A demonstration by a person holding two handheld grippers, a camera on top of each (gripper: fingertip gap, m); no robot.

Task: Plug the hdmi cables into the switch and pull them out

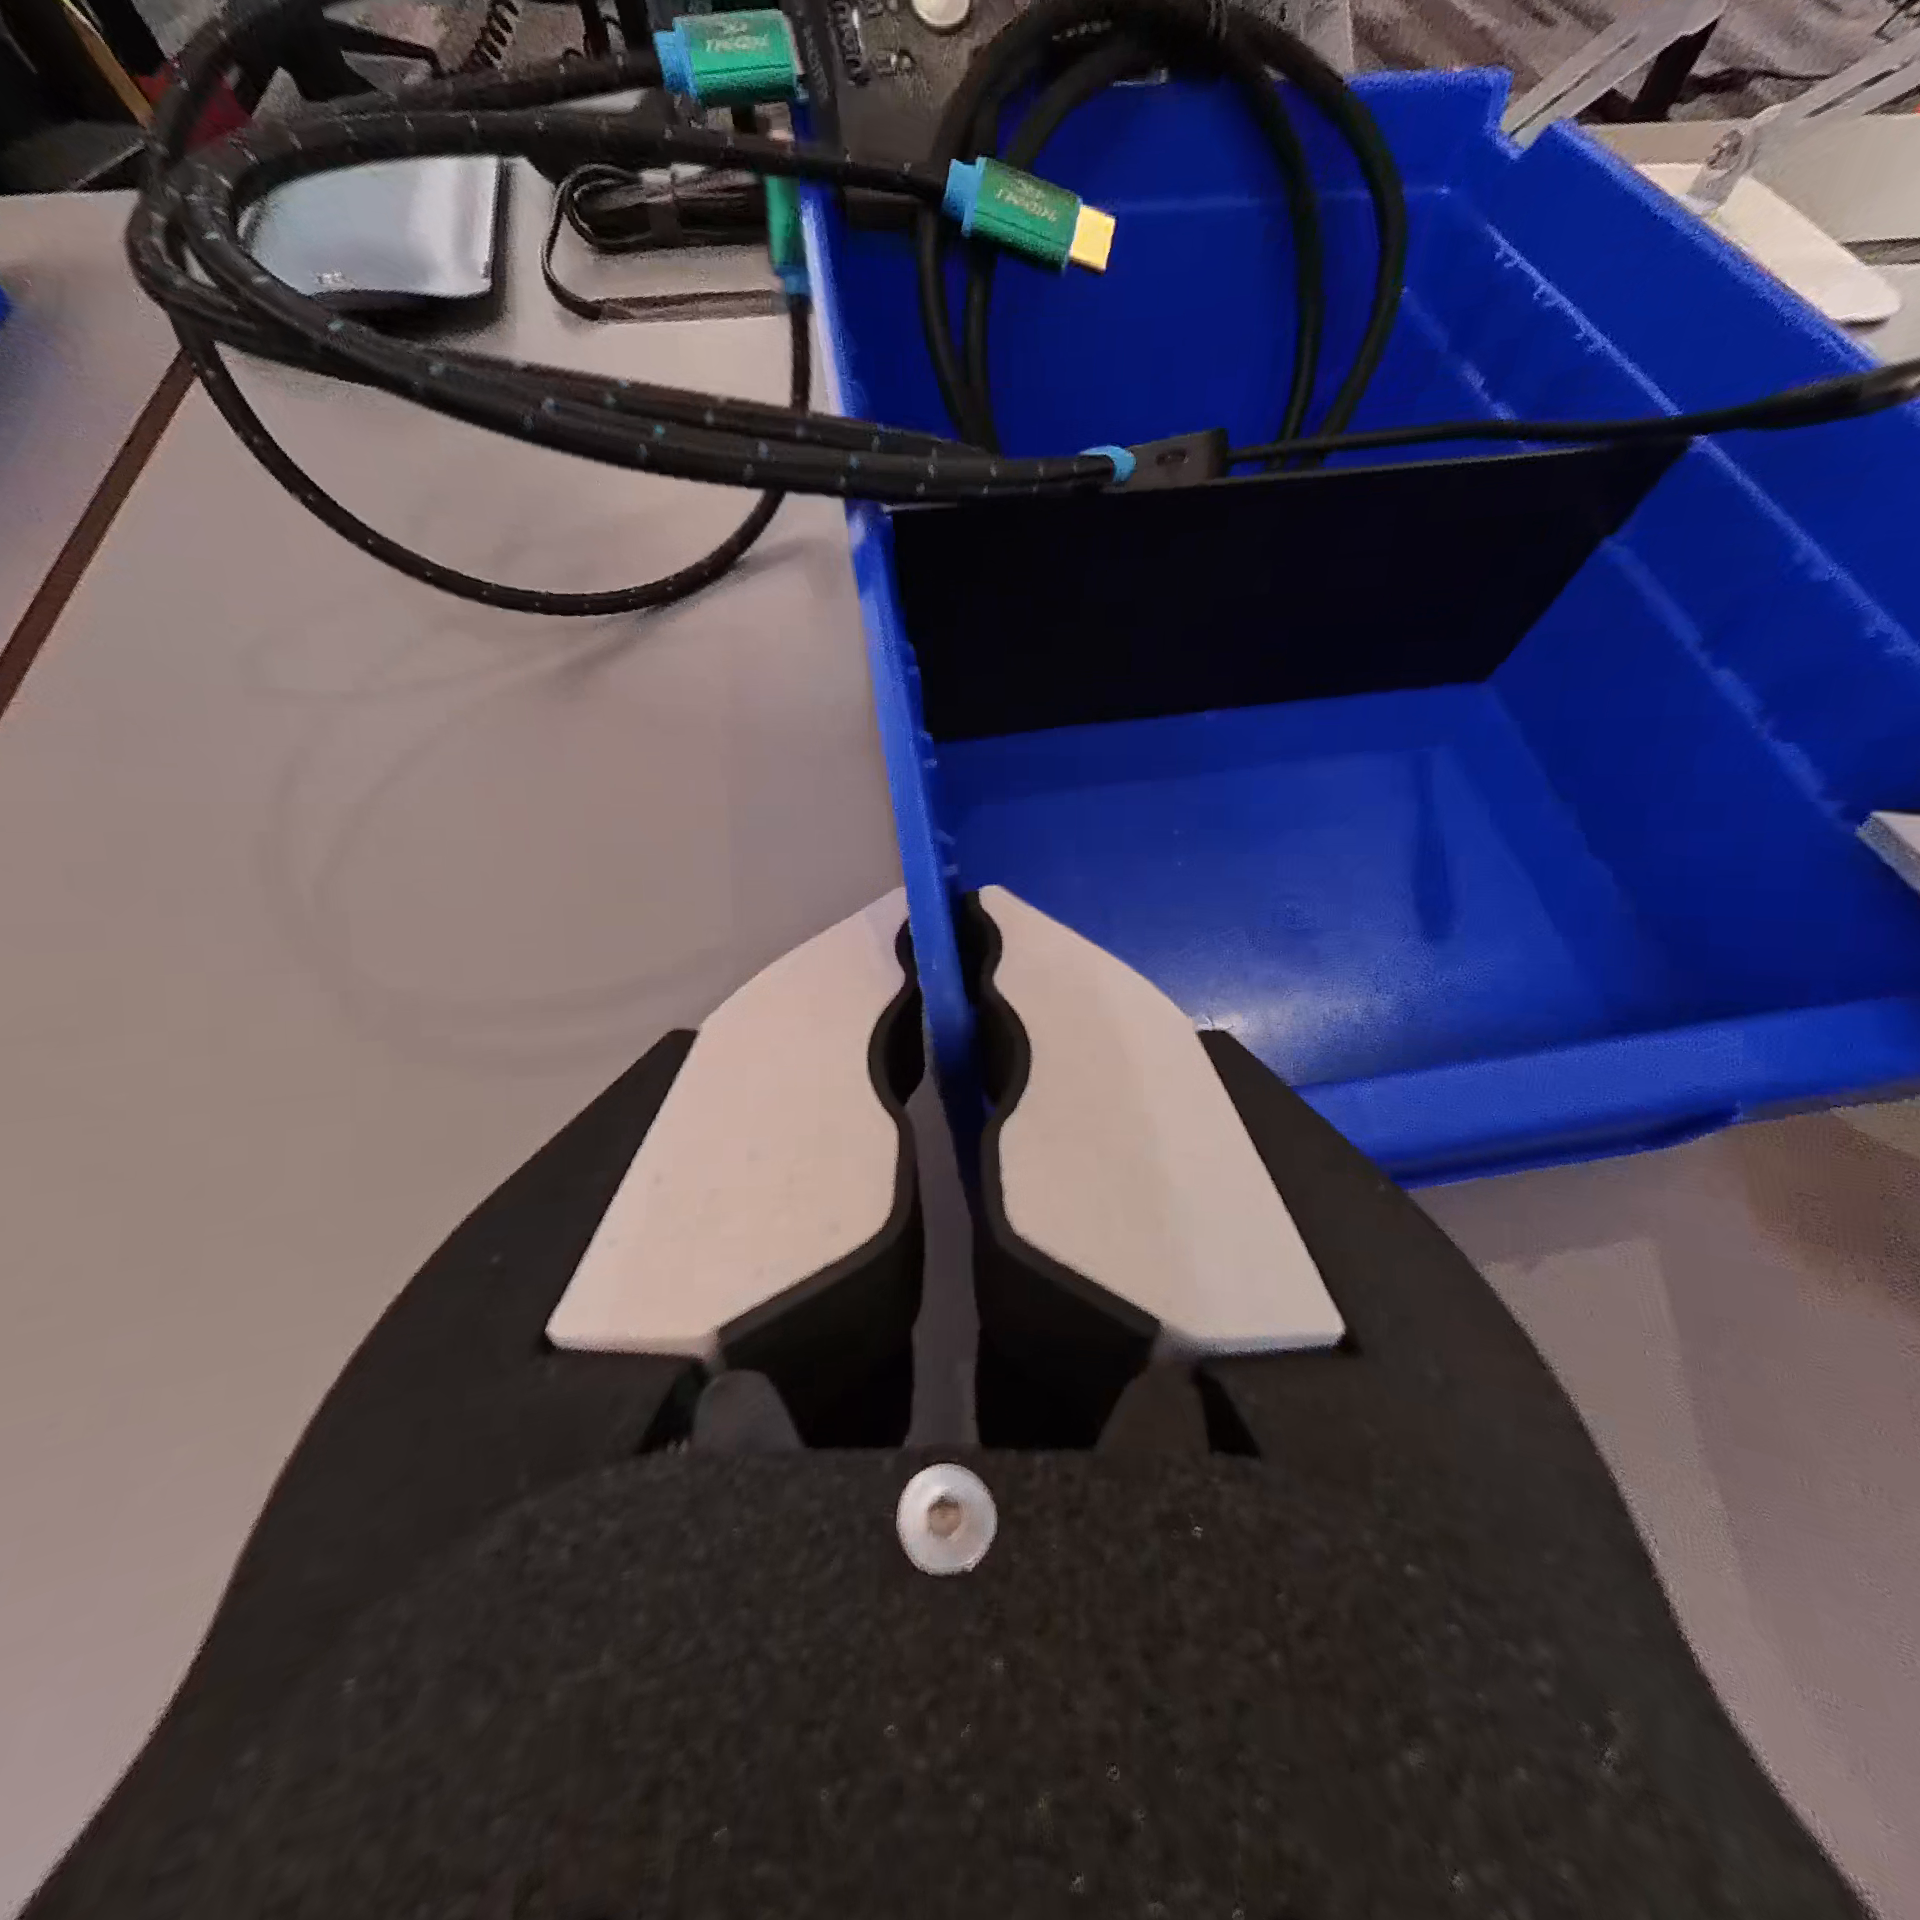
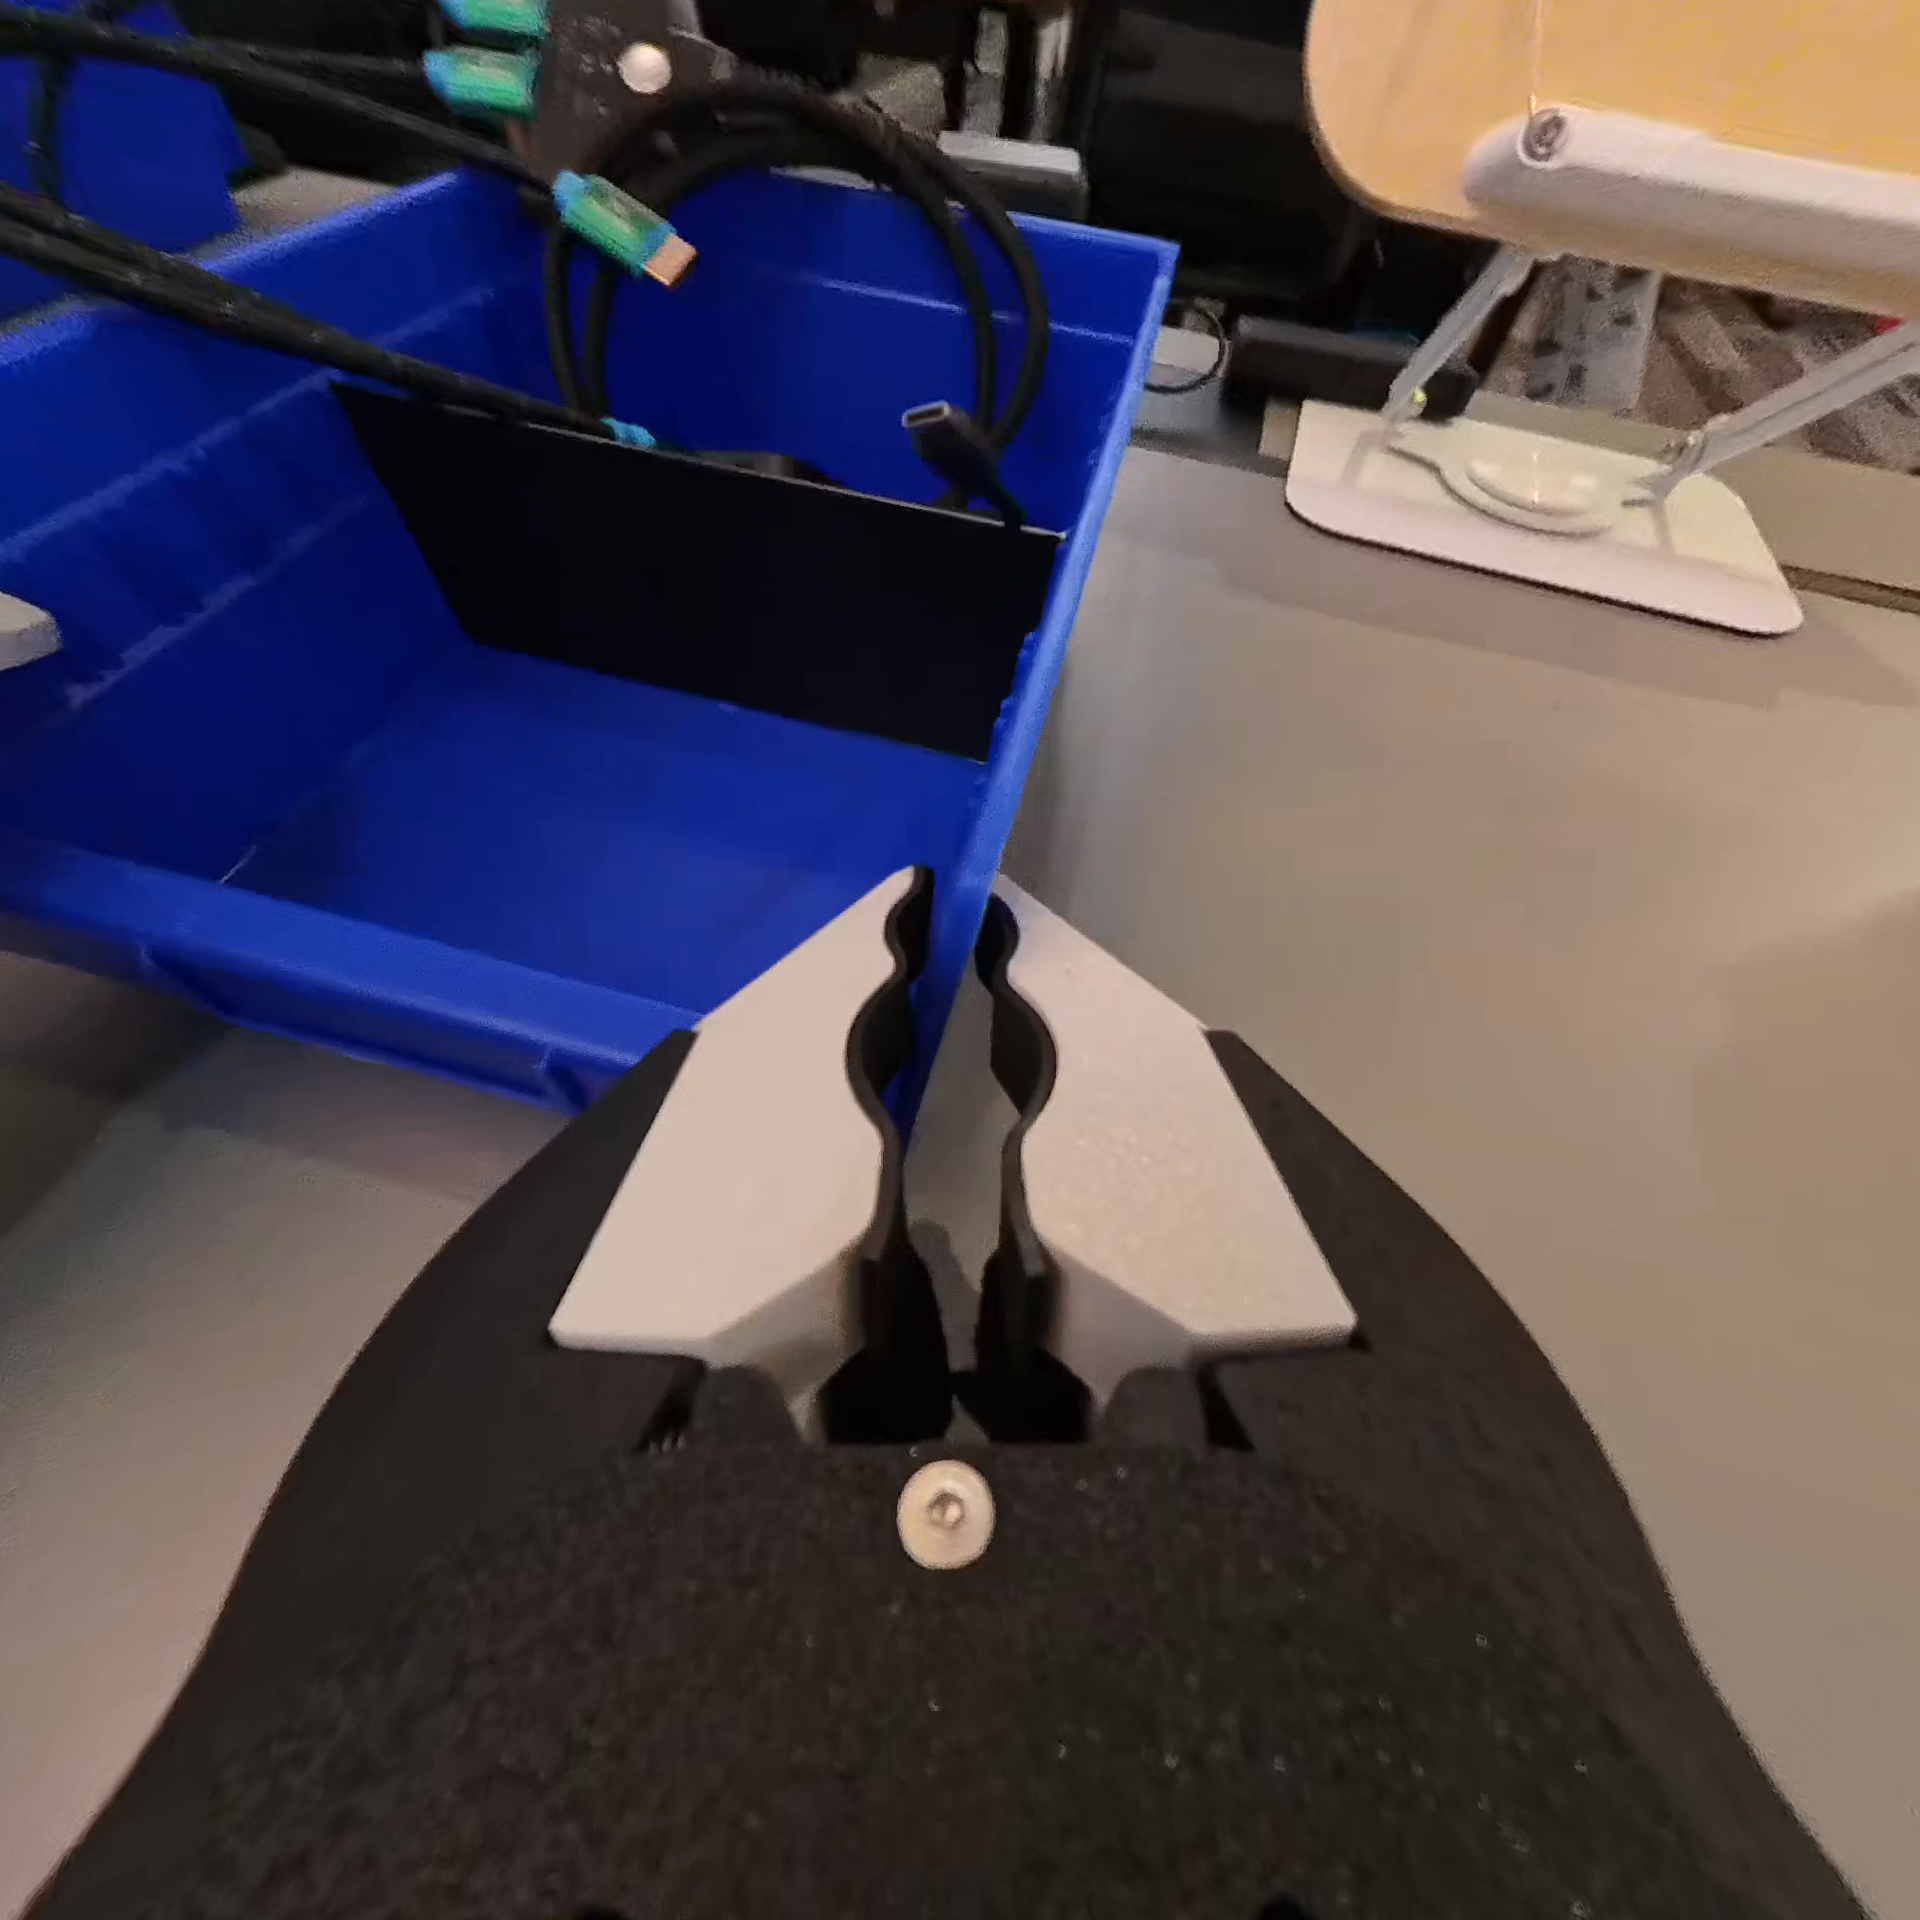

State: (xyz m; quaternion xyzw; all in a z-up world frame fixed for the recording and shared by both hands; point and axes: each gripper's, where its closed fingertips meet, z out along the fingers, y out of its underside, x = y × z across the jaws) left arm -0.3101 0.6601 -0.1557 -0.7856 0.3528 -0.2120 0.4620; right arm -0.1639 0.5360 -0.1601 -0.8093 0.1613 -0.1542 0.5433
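Both grippers are pinching the near walls of the blue bin, one on each side: the left gripper has its jaws nearly together around the bin's left wall at 12 o'clock in its own view, and the right gripper clamps the bin's right wall the same way. Neither holds a cable, so I judge the step in hand is steadying or shifting the bin, with no plugging under way. The bin's near compartment looks empty; a black divider closes it off toward 12 o'clock. Beyond it, black cables loop down into the far compartment, and a dark USB-style plug hangs there at 12 o'clock in the right view. A free green HDMI plug with a gold tip dangles above the far compartment, its braided cable running off to 10 o'clock across the table. The black switch sits at the far edge, at 12 o'clock, with another green plug apparently seated beside it. The next move probably calls for releasing the bin, reaching over the divider and taking the loose plug by its green shell. The tangled loops could snag that reach. A white stand sits at 2 o'clock in the right view.
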